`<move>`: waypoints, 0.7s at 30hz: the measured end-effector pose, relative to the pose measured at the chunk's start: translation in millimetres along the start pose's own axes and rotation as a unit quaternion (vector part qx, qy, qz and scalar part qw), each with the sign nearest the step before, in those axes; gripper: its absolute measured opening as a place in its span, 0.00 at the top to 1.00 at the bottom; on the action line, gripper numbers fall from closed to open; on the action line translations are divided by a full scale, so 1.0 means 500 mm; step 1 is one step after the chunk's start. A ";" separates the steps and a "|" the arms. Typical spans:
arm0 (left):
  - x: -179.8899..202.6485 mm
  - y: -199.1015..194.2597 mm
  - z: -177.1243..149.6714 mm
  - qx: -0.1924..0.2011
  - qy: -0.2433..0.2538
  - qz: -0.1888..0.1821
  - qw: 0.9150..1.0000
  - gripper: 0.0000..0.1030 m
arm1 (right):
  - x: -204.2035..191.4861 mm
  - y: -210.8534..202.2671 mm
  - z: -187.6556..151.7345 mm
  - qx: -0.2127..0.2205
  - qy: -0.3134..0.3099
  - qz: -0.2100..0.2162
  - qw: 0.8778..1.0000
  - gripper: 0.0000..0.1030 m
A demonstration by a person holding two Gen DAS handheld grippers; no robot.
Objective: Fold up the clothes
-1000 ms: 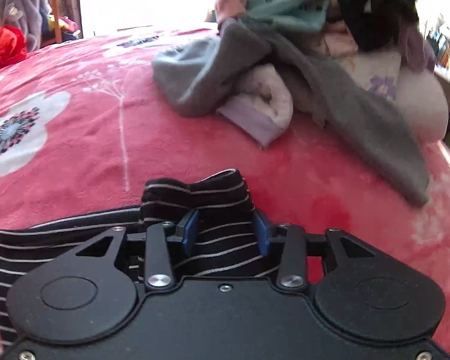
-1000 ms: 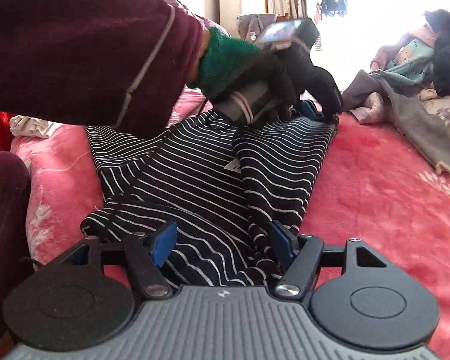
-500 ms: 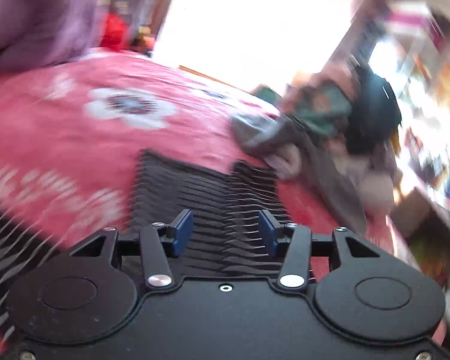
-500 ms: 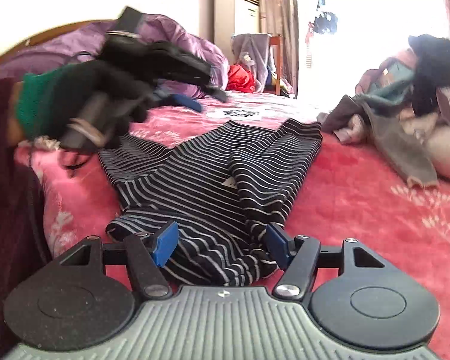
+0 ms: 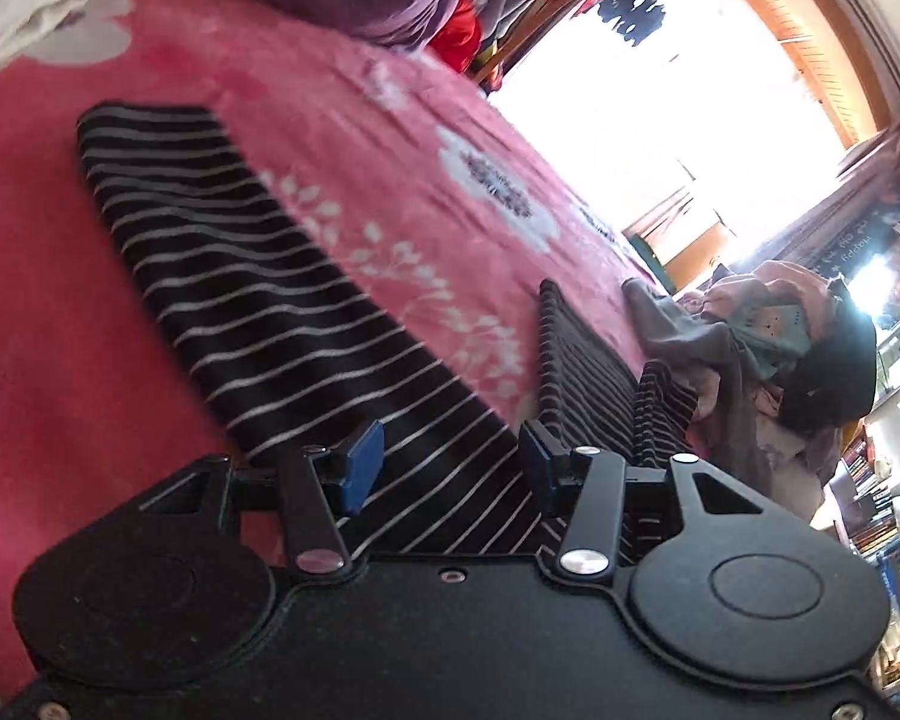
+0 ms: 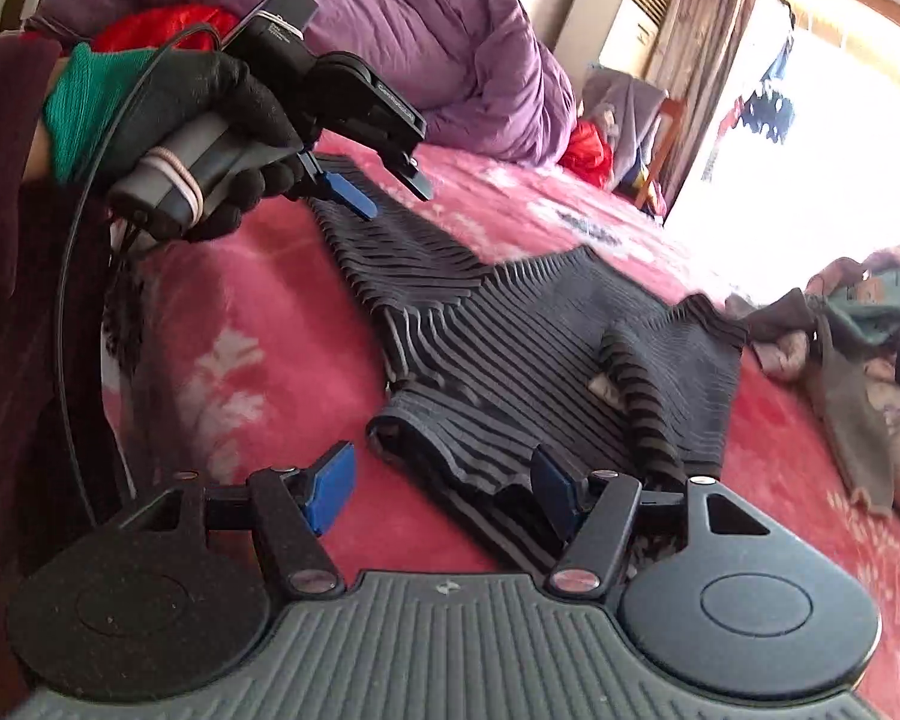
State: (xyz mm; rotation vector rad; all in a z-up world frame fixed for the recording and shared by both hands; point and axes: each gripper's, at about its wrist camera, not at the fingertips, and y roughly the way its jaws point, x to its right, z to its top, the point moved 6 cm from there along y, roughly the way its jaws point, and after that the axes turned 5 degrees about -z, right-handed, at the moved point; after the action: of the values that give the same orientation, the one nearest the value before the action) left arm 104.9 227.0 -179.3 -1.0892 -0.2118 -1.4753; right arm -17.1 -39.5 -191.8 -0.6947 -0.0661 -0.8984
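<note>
A black garment with thin white stripes (image 6: 528, 354) lies spread on the pink bed cover. In the left wrist view a long striped part (image 5: 258, 294) stretches away from me. My left gripper (image 5: 450, 465) is open and empty, hovering above the stripes; it also shows in the right wrist view (image 6: 390, 192), held in a gloved hand over the garment's far left end. My right gripper (image 6: 444, 486) is open and empty, its jaws on either side of the garment's near hem (image 6: 450, 456).
A pile of unfolded clothes (image 6: 858, 324) lies on the right side of the bed; it also shows in the left wrist view (image 5: 768, 360). A purple duvet (image 6: 402, 42) is bunched at the back. The flowered pink bed cover (image 5: 342, 138) surrounds the garment.
My left gripper let go of the garment's far end, lifted, and swung left to the sleeve side. My right gripper stayed open at the near hem and tilted.
</note>
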 end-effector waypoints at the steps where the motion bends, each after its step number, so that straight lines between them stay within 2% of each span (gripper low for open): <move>1: 0.007 0.004 -0.002 -0.006 0.001 -0.010 1.000 0.53 | 0.003 -0.002 -0.006 -0.006 0.004 -0.004 1.000 0.38; 3: 0.045 0.014 -0.013 -0.026 0.021 -0.042 0.999 0.53 | 0.026 -0.012 -0.018 -0.008 0.029 -0.023 0.999 0.37; 5: 0.100 0.032 -0.038 -0.060 0.060 -0.082 0.993 0.53 | 0.060 -0.014 -0.025 -0.011 0.064 -0.043 0.997 0.37; 6: 0.130 0.045 -0.059 -0.084 0.082 -0.102 0.988 0.53 | 0.077 -0.015 -0.028 -0.012 0.080 -0.056 0.995 0.37; 9: 0.209 0.086 -0.144 -0.158 0.125 -0.153 0.968 0.53 | 0.110 -0.007 -0.040 -0.014 0.120 -0.056 0.991 0.36; 11: 0.251 0.112 -0.206 -0.203 0.138 -0.177 0.953 0.53 | 0.109 0.001 -0.046 -0.007 0.114 -0.059 0.992 0.34; 15: 0.328 0.138 -0.298 -0.246 0.180 -0.196 0.932 0.53 | 0.118 0.032 -0.061 -0.010 0.138 -0.062 0.988 0.32; 17: 0.360 0.146 -0.327 -0.249 0.210 -0.186 0.927 0.53 | 0.119 0.055 -0.081 -0.035 0.147 -0.041 0.988 0.29; 19: 0.380 0.154 -0.351 -0.249 0.242 -0.160 0.924 0.53 | 0.102 0.058 -0.098 -0.035 0.123 -0.035 0.991 0.25; 21: 0.381 0.162 -0.368 -0.249 0.246 -0.126 0.928 0.53 | 0.091 0.053 -0.105 -0.030 0.108 -0.039 0.993 0.24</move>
State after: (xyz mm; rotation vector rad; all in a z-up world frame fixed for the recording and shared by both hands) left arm 117.0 -49.6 -180.0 -1.0659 0.4150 -2.0540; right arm 19.4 -90.8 -231.8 -0.6495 0.1279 -1.0487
